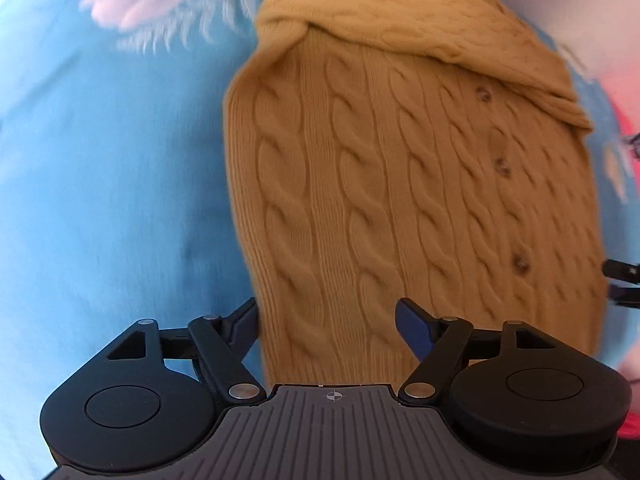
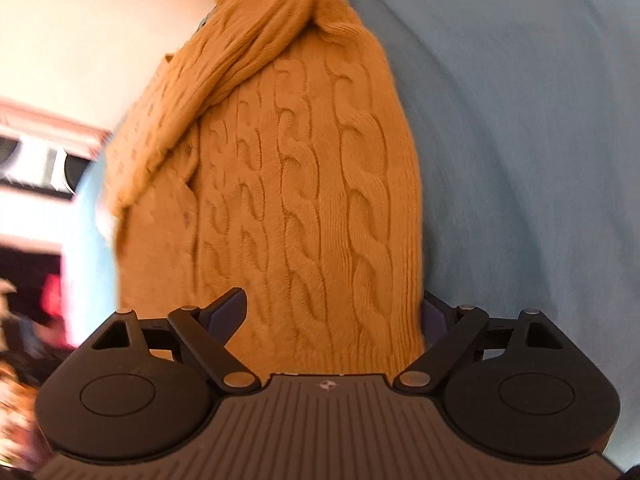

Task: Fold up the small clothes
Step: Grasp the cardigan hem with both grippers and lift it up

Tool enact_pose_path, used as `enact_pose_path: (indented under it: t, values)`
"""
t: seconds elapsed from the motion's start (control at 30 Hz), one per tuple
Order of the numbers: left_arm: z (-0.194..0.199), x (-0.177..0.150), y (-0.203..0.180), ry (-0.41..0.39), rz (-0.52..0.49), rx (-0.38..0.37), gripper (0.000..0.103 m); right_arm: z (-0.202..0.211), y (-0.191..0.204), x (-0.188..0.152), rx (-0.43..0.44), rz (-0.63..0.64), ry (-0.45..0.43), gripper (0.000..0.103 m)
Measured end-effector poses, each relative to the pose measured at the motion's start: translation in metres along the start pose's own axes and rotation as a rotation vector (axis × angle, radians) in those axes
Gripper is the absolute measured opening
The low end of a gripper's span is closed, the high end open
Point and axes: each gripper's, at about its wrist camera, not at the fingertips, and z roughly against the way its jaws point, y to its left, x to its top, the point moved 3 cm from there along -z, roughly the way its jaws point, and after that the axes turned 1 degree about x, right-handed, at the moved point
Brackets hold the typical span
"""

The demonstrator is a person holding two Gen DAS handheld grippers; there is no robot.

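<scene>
Mustard cable-knit cardigan [image 1: 400, 184] lies on a blue sheet [image 1: 112, 168], sleeves folded across the chest, button row visible down the front. Left gripper [image 1: 326, 326] sits at the hem, fingers [image 1: 412, 330] apart, straddling the cardigan's left corner; one finger is on the sheet side, the other over the knit. Right gripper [image 2: 334, 316] at the opposite hem corner, fingers [image 2: 230, 312] likewise apart, the outer one partly hidden behind the knit edge. Neither looks clamped. Likely step: pinch both hem corners and carry the bottom up toward the collar. Risks, as judged: thick knit may slip from a shallow pinch; a finger could catch the sheet along with the hem and drag it up; uneven lift between sides would skew the fold and spill the crossed sleeves. Room: open sheet on both outer sides. Far edge of the sheet lies close behind the collar, with pink and red clutter beyond, so little margin there.
</scene>
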Motion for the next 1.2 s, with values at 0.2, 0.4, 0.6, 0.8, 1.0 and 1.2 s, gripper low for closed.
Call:
enact_pose_path:
  t: [0.2,0.4,0.6,0.8,1.0,1.2]
  values:
    - [-0.008,-0.029,0.039,0.081,0.225,-0.394,0.103,0.003,-0.026,-0.022,0.17,-0.156,0.09,0.087]
    - [-0.023,-0.048,0.053,0.073,0.375,-0.579,0.103,-0.008,-0.023,-0.03,0.246,-0.195,0.119,0.087]
    - [-0.032,-0.04,0.045,0.074,0.36,-0.602,0.103,-0.015,-0.017,-0.026,0.236,-0.187,0.127,0.081]
    - [-0.031,-0.045,0.046,0.076,0.345,-0.55,0.103,-0.015,-0.024,-0.035,0.151,-0.15,0.163,0.028]
    - [-0.027,-0.039,0.047,0.058,0.354,-0.526,0.072,-0.011,-0.005,-0.026,0.147,-0.048,0.13,0.017]
    - [0.015,0.0,0.025,-0.105,0.258,-0.566,0.073,0.0,0.04,0.007,0.205,0.093,0.062,0.016]
